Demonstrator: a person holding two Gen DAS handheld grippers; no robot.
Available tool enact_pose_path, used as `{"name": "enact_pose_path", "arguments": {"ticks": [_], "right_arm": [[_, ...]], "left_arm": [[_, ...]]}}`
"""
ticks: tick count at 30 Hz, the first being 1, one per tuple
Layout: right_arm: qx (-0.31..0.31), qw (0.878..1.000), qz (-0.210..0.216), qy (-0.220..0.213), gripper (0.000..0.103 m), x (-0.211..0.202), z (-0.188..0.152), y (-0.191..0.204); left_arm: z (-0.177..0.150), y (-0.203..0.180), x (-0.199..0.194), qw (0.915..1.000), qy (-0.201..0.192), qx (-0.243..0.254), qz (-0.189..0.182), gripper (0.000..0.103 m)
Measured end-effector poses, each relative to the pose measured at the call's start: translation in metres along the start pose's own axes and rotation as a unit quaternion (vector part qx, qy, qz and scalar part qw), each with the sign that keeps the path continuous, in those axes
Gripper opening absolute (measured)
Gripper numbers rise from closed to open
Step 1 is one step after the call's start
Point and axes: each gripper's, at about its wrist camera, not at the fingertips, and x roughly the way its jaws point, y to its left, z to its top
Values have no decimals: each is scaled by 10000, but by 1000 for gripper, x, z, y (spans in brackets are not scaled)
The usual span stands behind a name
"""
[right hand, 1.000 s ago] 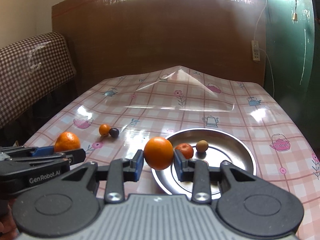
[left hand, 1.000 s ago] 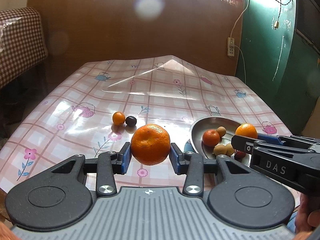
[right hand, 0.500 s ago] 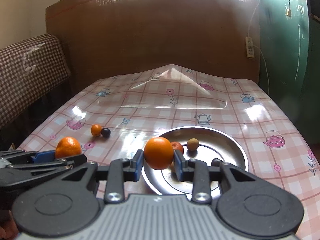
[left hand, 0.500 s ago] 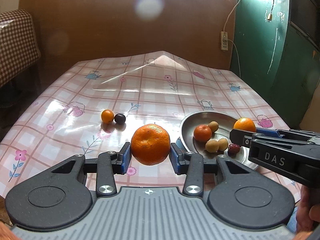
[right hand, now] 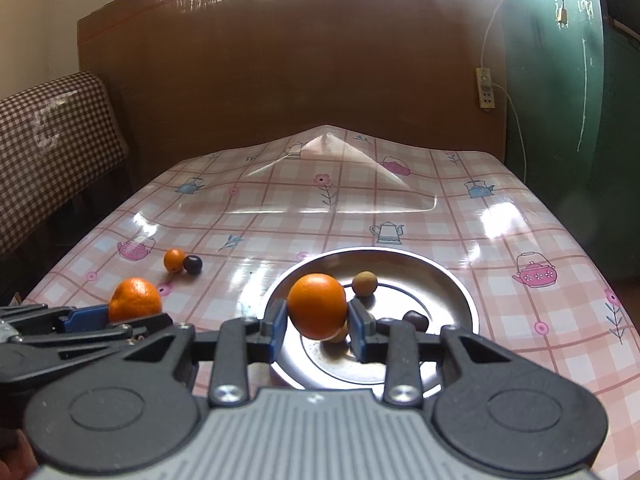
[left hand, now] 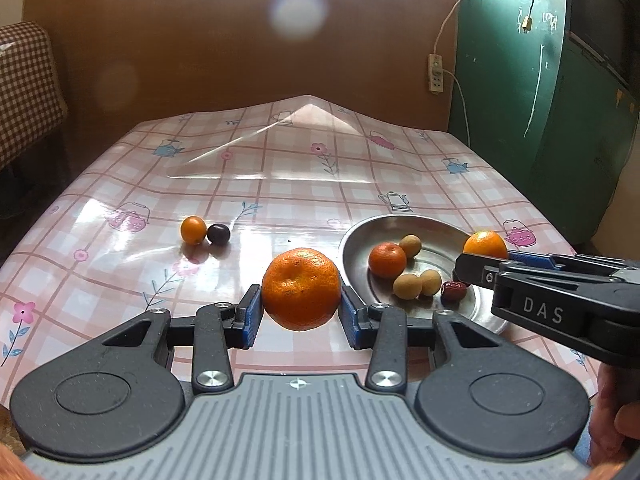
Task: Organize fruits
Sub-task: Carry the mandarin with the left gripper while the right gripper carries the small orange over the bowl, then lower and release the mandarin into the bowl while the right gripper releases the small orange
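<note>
Room, left side: a brown-and-white checked upholstered seat (right hand: 52, 140) stands beside the table. A tall brown board (left hand: 240, 60) closes off the far edge of the table, with a bright window above it in the right wrist view. On the right stands a dark green door (left hand: 560, 100), with a white wall socket (left hand: 436, 74) and its cord just beside it.

Surface: a glossy pink-checked oilcloth with teapot and flower prints (left hand: 280, 184) covers the table. It bulges upward at the far middle and shows strong glare.

Items on the cloth, left to right: a small round orange fruit (left hand: 193, 230) touches a dark purple round fruit (left hand: 218, 234); both lie well apart from the dish. The left gripper (left hand: 301, 312) is clamped on a large dimpled orange mandarin (left hand: 301, 288), both blue pads pressed against its sides, holding it just left of the dish rim. A shallow round steel dish (left hand: 356, 240) sits right of centre. It contains a small red-orange fruit (left hand: 387, 260), three tan round fruits, one behind it (left hand: 411, 245) and two in front, and a wrinkled dark red fruit (left hand: 454, 291).

The right gripper (right hand: 319, 326) is closed narrowly on a smooth orange fruit (right hand: 317, 306), pads against both sides, holding it over the near part of the dish. Whether this fruit touches the fruits beneath cannot be told.

A hand (left hand: 612, 432) shows at the lower right edge.
</note>
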Motion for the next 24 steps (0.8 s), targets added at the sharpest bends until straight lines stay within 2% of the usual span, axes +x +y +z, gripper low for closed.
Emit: {"name": "enact_pose_path", "arguments": {"ticks": [24], "right_arm": [[292, 9992, -259, 43, 33, 4, -5, -28]], "left_arm": [[1, -9, 13, 9997, 105, 74, -206, 49]]}}
